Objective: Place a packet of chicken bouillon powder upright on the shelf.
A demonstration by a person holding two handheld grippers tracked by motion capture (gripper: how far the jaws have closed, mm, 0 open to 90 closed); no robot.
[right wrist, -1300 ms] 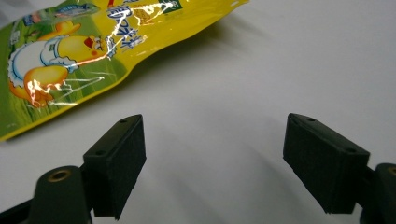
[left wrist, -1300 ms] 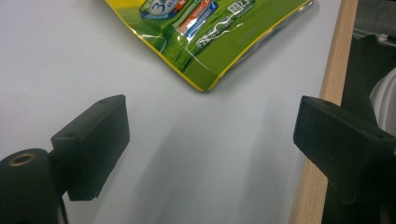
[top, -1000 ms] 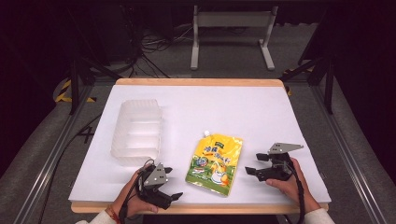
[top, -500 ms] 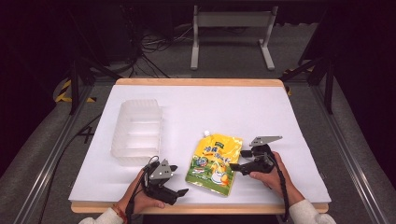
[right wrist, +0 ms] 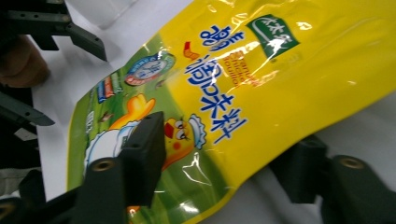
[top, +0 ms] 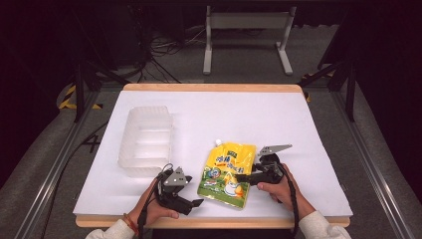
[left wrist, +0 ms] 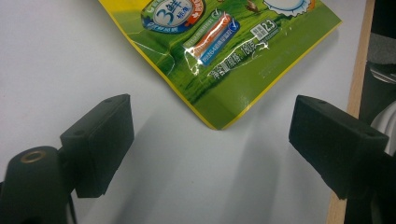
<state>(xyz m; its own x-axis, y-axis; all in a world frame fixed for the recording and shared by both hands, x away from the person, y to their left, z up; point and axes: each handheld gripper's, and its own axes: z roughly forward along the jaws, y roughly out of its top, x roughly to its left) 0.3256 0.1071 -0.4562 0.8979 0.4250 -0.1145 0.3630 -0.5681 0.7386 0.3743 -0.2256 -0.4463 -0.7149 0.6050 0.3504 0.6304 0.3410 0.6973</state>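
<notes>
In right gripper view, right tool straddles pouch edge, jaws apart; left tool released.

Yellow-green pouch flat on white table, spout end away from person. Right gripper held by right hand, fingers over pouch's right edge; contact unclear. Left gripper in left hand, finger tips just left of pouch's near corner, apart from it. Clear plastic tray beyond left gripper's fingers, well apart.
</notes>
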